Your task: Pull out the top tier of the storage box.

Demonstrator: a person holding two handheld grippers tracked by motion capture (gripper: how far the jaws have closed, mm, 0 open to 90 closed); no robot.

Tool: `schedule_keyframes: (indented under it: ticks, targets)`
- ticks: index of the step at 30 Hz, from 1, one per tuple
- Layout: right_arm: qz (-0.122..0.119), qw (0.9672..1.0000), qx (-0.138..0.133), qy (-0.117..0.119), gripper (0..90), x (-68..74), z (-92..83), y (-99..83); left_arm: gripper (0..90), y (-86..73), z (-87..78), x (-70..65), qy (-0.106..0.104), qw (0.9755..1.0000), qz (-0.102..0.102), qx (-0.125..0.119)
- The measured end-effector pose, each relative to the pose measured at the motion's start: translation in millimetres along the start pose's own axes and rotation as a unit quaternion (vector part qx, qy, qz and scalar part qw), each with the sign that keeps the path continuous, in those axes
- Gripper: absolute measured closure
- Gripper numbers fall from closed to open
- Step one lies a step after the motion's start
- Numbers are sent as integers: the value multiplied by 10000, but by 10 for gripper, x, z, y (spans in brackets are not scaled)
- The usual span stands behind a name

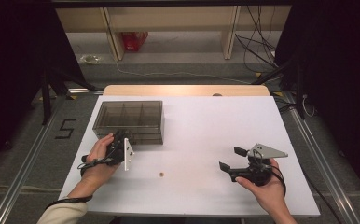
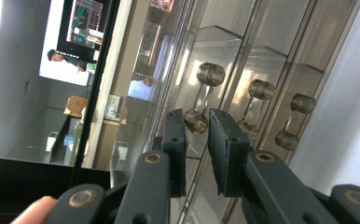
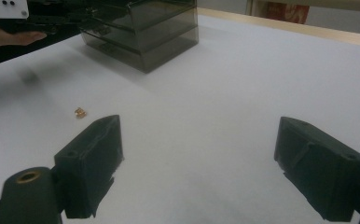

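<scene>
A person seated at a white table [image 1: 201, 135] is working the left gripper [image 1: 120, 138] against the near front face of a smoked clear drawer box [image 1: 129, 120], which is standing on the left far part of the table. In the left gripper view, the jaws are standing narrow on either side of a small round drawer knob [image 2: 196, 120], with the pads close beside it but a sliver of gap showing on the right, so whether they are pressing on it cannot be told. Three more knobs are lining the box front above and to the right of that one, behind which the shelves of the box are showing through the tinted wall. The right gripper [image 1: 230, 158] is resting low over the near right part of the table, well apart from the box, its jaws spread wide with nothing between them, as the right gripper view shows. A small brass-coloured piece [image 1: 160, 175] is lying alone on the table near the front edge, between the two hands and nearer the left one.
</scene>
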State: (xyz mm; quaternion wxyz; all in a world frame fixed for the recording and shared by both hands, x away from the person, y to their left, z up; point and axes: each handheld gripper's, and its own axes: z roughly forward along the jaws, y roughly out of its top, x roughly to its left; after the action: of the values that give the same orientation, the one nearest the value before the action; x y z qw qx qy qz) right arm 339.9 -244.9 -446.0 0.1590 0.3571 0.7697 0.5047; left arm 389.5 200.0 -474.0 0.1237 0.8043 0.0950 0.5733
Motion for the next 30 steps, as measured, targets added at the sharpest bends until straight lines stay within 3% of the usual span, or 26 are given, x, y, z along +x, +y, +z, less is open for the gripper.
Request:
schedule_keyframes:
  ticks: [6, 10, 22, 30]
  targets:
    - [8, 10000, -8, 3, 160, 0, -2, 1, 781, 37, 2, -26, 103, 9995, 296, 93]
    - [12, 10000, -13, 1, 160, 0, -4, 2, 784, 42, 1, -22, 88, 9996, 251, 106]
    - [4, 10000, -16, -7, 160, -2, -7, 3, 789, 52, -2, -41, 151, 9988, 444, 147]
    - [2, 10000, -16, 7, 160, 3, -8, 4, 792, 55, -6, -50, 184, 9986, 461, 153]
